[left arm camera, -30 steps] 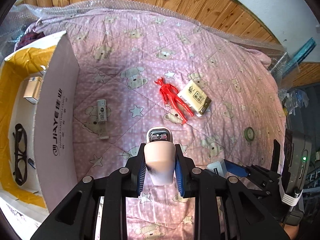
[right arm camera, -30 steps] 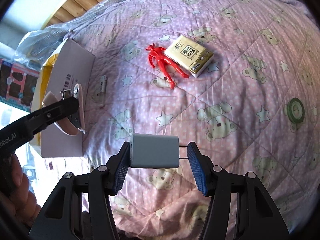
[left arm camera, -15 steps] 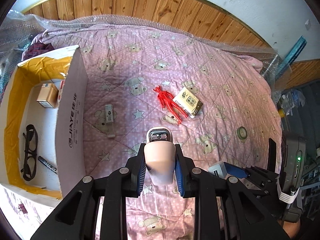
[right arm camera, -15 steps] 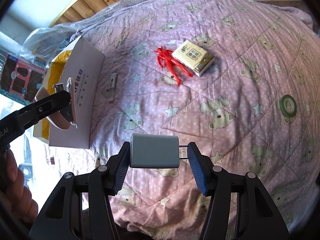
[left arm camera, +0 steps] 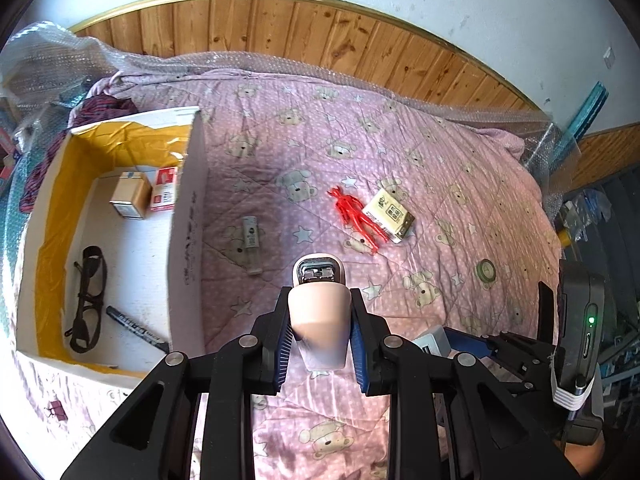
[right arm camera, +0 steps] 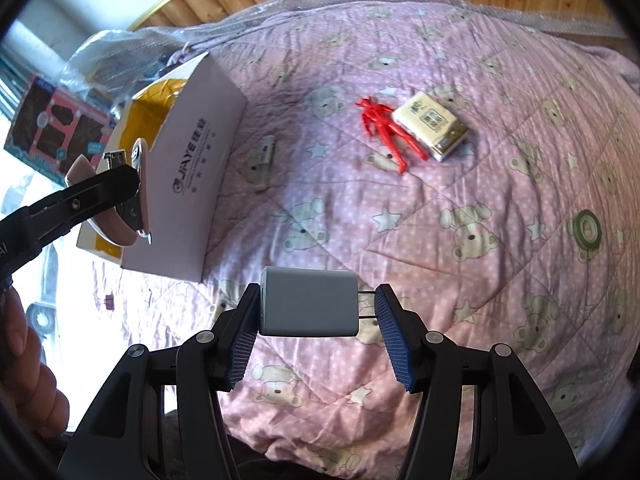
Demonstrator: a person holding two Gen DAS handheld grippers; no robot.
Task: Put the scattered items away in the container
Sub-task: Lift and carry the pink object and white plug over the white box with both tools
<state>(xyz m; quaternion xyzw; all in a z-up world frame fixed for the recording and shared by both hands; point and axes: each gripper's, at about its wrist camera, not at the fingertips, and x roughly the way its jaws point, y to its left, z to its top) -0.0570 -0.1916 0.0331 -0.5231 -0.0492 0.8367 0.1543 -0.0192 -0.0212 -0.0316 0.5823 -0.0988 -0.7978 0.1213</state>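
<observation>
My left gripper (left arm camera: 319, 308) is shut on a pink nail clipper (left arm camera: 318, 320), held above the pink quilt just right of the white cardboard box (left arm camera: 188, 216) with yellow lining. In the right wrist view the clipper (right arm camera: 134, 196) hangs by the box's (right arm camera: 192, 168) near corner. My right gripper (right arm camera: 316, 316) is shut on a grey charger plug (right arm camera: 308, 302), its prongs against the right finger. On the quilt lie a red plastic figure (left arm camera: 354, 216), a tissue pack (left arm camera: 390, 216), a small clear tube (left arm camera: 251, 240) and a green tape roll (left arm camera: 486, 270).
Inside the box lie black glasses (left arm camera: 86, 300), a black marker (left arm camera: 136, 326), a small brown carton (left arm camera: 130, 194) and a red-and-white packet (left arm camera: 165, 194). Bubble wrap and wood panelling border the bed's far side. A person's hand (right arm camera: 24, 352) holds the left gripper.
Both grippers have lifted up and back from the quilt, so more of the bed and the box's inside shows. Each still holds its item.
</observation>
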